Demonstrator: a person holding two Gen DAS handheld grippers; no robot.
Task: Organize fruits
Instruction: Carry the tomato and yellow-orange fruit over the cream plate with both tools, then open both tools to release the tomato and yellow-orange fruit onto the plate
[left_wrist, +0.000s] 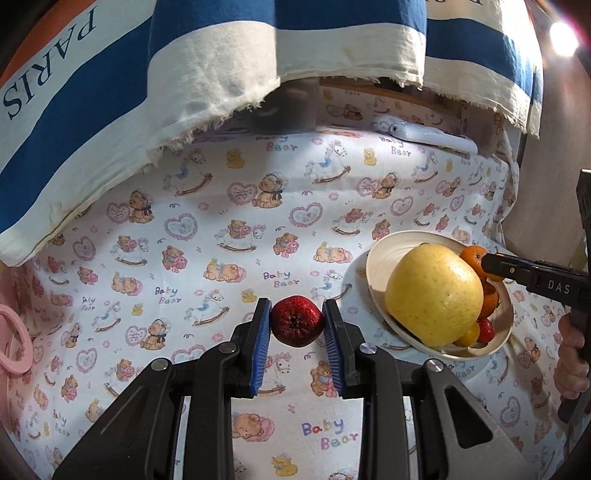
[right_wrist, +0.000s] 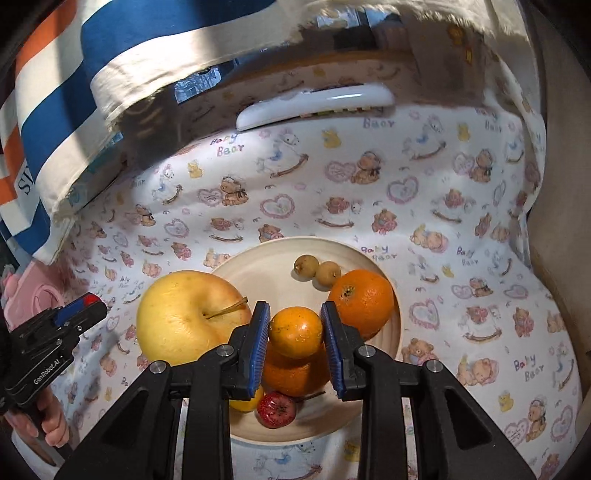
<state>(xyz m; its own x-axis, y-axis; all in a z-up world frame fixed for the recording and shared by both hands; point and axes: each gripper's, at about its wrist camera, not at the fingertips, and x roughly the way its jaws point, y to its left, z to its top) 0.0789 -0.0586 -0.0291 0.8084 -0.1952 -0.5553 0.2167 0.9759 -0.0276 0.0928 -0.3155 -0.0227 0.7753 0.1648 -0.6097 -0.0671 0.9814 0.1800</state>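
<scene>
My left gripper (left_wrist: 297, 321) is shut on a small dark red fruit (left_wrist: 297, 320), held above the bear-print cloth to the left of the cream plate (left_wrist: 384, 251). On the plate lie a big yellow apple (left_wrist: 434, 293), oranges and a small red fruit (left_wrist: 485, 329). My right gripper (right_wrist: 294, 328) is shut on a small orange (right_wrist: 295, 332) over the plate (right_wrist: 258, 266). Below it sit another orange (right_wrist: 295, 374), a larger orange (right_wrist: 364, 299), the yellow apple (right_wrist: 184, 317), a red fruit (right_wrist: 276, 409) and two small brown fruits (right_wrist: 316, 269).
A white remote (left_wrist: 432, 138) lies at the table's far edge. A blue, white and orange striped cloth (left_wrist: 110, 110) hangs over the back and left. A pink ring object (left_wrist: 11, 339) sits at the far left. A hand (left_wrist: 572, 354) holds the right gripper's handle.
</scene>
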